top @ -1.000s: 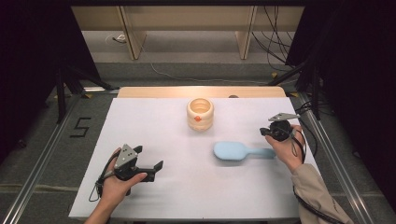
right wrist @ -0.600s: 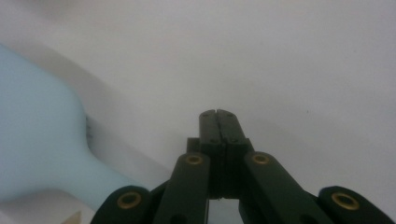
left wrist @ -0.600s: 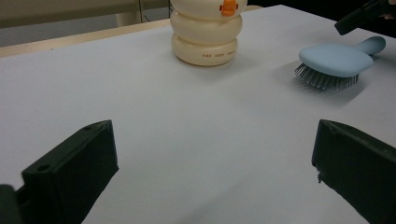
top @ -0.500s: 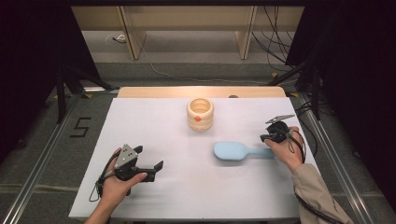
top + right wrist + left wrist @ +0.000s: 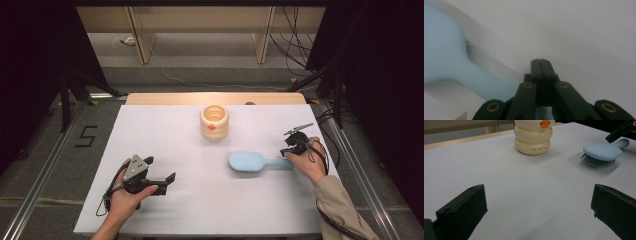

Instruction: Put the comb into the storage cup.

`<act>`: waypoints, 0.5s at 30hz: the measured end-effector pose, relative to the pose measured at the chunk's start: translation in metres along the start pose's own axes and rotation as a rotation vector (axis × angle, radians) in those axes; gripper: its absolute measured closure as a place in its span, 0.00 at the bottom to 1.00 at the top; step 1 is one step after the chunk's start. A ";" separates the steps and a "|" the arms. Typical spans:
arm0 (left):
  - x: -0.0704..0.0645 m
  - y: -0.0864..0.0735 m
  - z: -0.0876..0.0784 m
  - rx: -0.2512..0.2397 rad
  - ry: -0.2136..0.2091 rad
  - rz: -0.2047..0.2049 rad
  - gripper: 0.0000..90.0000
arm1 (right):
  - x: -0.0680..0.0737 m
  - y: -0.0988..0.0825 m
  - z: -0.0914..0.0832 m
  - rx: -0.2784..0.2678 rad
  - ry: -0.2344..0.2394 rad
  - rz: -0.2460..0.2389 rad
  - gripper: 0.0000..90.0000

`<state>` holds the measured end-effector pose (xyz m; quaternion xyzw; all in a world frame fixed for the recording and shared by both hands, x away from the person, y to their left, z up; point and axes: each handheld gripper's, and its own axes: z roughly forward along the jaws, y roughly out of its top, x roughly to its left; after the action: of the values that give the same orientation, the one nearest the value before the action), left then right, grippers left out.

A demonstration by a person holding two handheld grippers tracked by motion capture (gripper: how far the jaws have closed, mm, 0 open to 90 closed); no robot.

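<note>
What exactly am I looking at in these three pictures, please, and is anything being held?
A person at a white table holds a hand-operated two-jaw gripper in each hand. The high view looks down from above; the other two come from cameras riding on the grippers. On the table stand a cream ringed container and a light blue hairbrush, bristles down. The left gripper rests with jaws wide open, holding nothing. The right gripper has its jaws closed together just beside the brush handle, not around it, so nothing is gripped.

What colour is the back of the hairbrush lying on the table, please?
Pale blue; the hairbrush shows best in the left gripper view, with grey bristles underneath.
</note>
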<state>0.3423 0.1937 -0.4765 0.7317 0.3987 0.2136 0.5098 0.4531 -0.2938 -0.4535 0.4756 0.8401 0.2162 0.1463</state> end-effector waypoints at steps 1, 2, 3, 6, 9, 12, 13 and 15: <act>0.000 0.000 0.000 0.000 0.000 0.000 0.00 | 0.000 0.000 0.000 0.007 0.001 0.001 1.00; 0.000 0.000 0.000 0.000 0.001 0.000 0.00 | 0.000 0.000 0.000 0.011 0.001 -0.001 1.00; 0.000 0.000 0.000 0.000 0.001 0.000 0.00 | 0.000 0.000 0.000 0.011 0.001 -0.001 1.00; 0.000 0.000 0.000 0.000 -0.001 -0.001 0.00 | 0.000 -0.001 0.001 0.026 0.000 -0.001 1.00; -0.001 0.000 0.000 -0.001 -0.002 -0.002 0.00 | -0.001 -0.002 0.002 0.043 -0.004 -0.004 1.00; -0.001 0.000 0.000 0.000 -0.001 -0.002 0.00 | -0.001 -0.002 0.002 0.048 -0.007 0.001 1.00; -0.001 0.000 0.000 0.000 -0.002 -0.002 0.00 | -0.001 -0.002 0.002 0.051 -0.009 -0.002 1.00; -0.001 0.000 0.000 -0.002 -0.002 -0.002 0.00 | -0.001 -0.002 0.002 0.059 -0.009 -0.005 1.00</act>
<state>0.3421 0.1928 -0.4766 0.7309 0.3989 0.2129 0.5112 0.4528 -0.2949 -0.4559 0.4784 0.8467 0.1887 0.1366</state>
